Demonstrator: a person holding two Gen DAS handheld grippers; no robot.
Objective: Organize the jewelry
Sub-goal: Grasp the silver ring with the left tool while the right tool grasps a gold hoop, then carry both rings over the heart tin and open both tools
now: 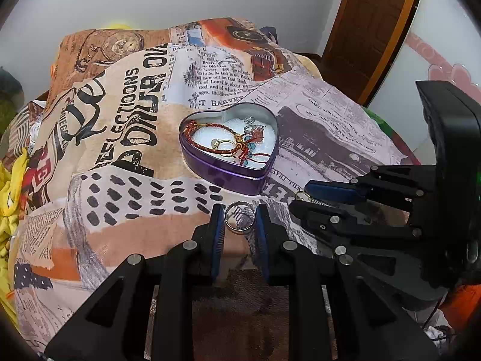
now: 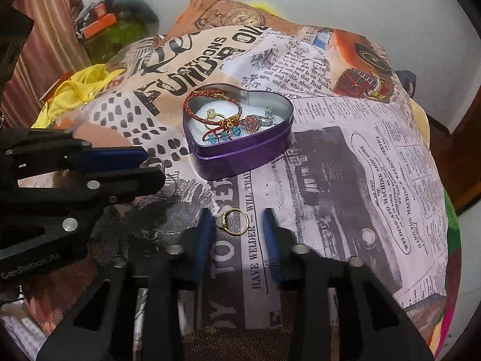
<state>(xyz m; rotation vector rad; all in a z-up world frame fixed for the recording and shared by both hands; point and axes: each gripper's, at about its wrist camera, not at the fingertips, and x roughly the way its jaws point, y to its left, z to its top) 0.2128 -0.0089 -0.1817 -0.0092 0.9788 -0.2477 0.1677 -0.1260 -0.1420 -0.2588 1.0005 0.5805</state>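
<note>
The left gripper [image 1: 240, 215] closes its blue-padded fingers [image 1: 218, 225] against the sides of a silver ring [image 1: 239, 217], held just short of a purple heart-shaped tin [image 1: 228, 177] on a newsprint-patterned cloth [image 1: 120, 210]. The right gripper [image 2: 237, 219] stands with fingers [image 2: 272, 225] spread wide around a gold ring [image 2: 236, 221] lying on the cloth, touching neither. Bracelets [image 2: 210, 108] and other rings fill the tin.

Left claw [image 1: 239, 217]: fingers narrowly parted, low, pointing forward. Right claw [image 2: 237, 222]: fingers wider apart, low, just beside it.
</note>
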